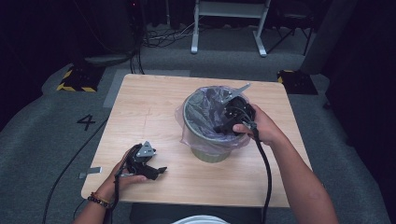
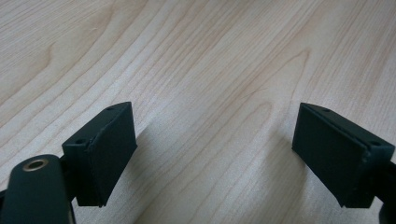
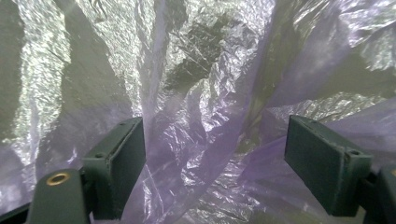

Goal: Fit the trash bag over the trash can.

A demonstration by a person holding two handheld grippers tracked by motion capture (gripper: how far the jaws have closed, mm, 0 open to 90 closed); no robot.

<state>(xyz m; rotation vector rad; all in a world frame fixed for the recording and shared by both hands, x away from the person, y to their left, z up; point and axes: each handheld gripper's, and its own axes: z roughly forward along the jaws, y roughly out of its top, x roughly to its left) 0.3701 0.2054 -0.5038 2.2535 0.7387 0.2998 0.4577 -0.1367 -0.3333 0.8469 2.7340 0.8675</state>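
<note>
A small green bin lined with a thin purple plastic bag stands right of centre on the wooden table. My right gripper reaches down into the bin's mouth. In the right gripper view its jaws stand wide apart, open, with crinkled bag liner between and beyond them; nothing is pinched. My left gripper rests low over the table near the front left. In the left gripper view its fingers are spread over bare wood, holding nothing.
The table's front edge lies close to both forearms. A cable trails from the right gripper along the right forearm. On the floor beyond are white desk legs, tangled cables and a yellow-black striped base.
</note>
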